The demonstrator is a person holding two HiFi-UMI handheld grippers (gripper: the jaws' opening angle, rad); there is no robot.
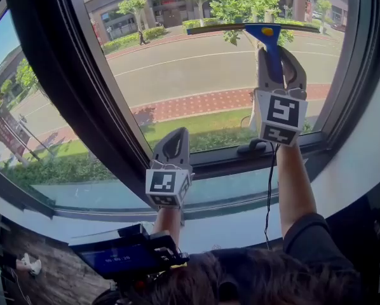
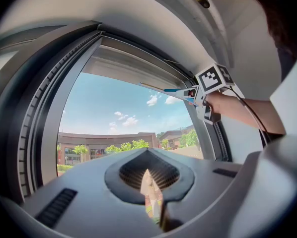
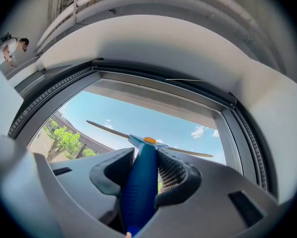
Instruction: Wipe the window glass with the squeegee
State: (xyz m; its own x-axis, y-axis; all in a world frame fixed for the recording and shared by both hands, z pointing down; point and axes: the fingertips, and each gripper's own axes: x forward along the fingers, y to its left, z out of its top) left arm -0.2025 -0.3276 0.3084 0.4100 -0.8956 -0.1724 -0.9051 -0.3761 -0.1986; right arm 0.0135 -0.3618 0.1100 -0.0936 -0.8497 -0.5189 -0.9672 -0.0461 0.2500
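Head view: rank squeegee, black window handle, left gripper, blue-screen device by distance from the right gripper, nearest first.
1. squeegee: held in the right gripper fingers, upper right.
2. black window handle: just below, on the lower frame.
3. left gripper: lower left, centre.
4. blue-screen device: bottom left, farthest.

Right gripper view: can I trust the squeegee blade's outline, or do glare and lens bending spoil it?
Right gripper view: the squeegee blade shows as a thin clear line against bright sky with no glare. The fisheye bows the window frame, and the near handle looks slightly soft. Head view: even daylight through the glass, with the frame curved there too.
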